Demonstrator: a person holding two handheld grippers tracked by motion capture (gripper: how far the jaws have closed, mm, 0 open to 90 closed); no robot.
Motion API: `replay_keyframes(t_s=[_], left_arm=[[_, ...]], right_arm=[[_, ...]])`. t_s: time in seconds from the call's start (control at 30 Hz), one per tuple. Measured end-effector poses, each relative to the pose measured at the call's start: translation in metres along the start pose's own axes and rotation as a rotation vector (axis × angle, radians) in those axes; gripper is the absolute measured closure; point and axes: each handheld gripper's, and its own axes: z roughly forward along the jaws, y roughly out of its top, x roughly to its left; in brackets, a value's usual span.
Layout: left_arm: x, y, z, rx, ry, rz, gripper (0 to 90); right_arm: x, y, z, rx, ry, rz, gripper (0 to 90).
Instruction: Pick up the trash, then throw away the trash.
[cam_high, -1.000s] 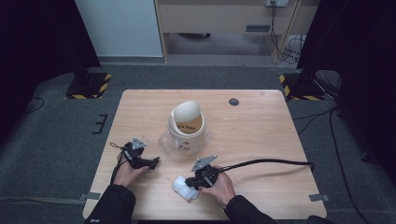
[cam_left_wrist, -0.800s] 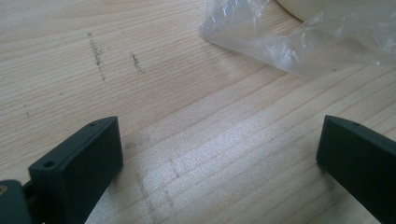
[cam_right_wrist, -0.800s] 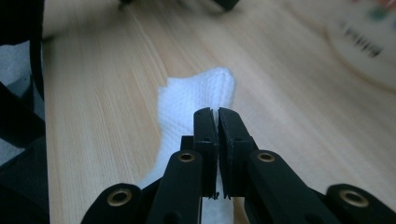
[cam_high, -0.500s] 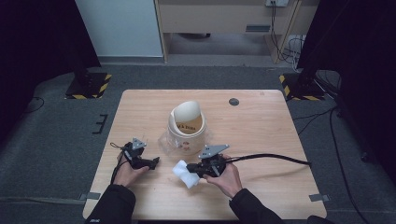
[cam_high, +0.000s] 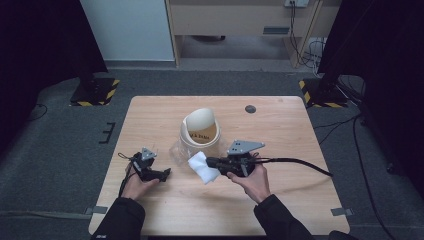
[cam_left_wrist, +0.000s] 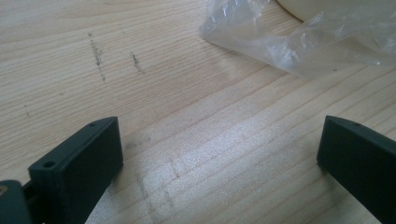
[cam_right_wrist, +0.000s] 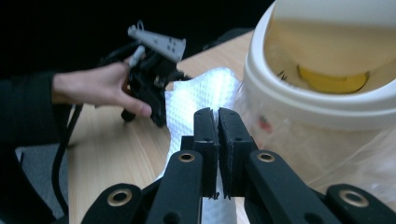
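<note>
white paper towel (cam_high: 204, 167) hangs pinched between the shut jaws of the right gripper (cam_high: 210, 163), lifted off the wooden table (cam_high: 295, 200) a little toward its near edge, just in front of the cream bin (cam_high: 201, 131). in the right gripper view the black pads are pressed together on a fold of the towel, with the rest of the sheet spreading past them beside the bin's white rim and the clear plastic bag (cam_right_wrist: 299, 140) under it. the bin stands near the middle of the table, its swing lid tipped back. the left gripper (cam_high: 162, 174) rests low by the near left corner, held in the person's left hand (cam_high: 136, 184); its jaws stand wide apart over bare wood with nothing between them, and a crumpled edge of the plastic bag lies just ahead of it. a small dark disc (cam_high: 250, 108) lies near the far edge.
</note>
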Motion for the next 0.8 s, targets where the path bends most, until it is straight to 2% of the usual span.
replay_keyframes(t_s=[0.27,0.3,0.5,0.8], left_arm=[[0.000,0.000,0.000,0.000,0.000,0.000,0.0],[0.000,0.000,0.000,0.000,0.000,0.000,0.0],[0.000,0.000,0.000,0.000,0.000,0.000,0.0],[0.000,0.000,0.000,0.000,0.000,0.000,0.0]], right_arm=[[-0.005,0.015,-0.019,-0.078,-0.026,0.001,86.7],[-0.007,0.019,-0.025,-0.100,-0.038,-0.002,86.7],[-0.013,0.025,-0.034,-0.153,-0.061,0.009,86.7],[-0.027,0.030,-0.043,-0.218,-0.132,0.018,87.0]])
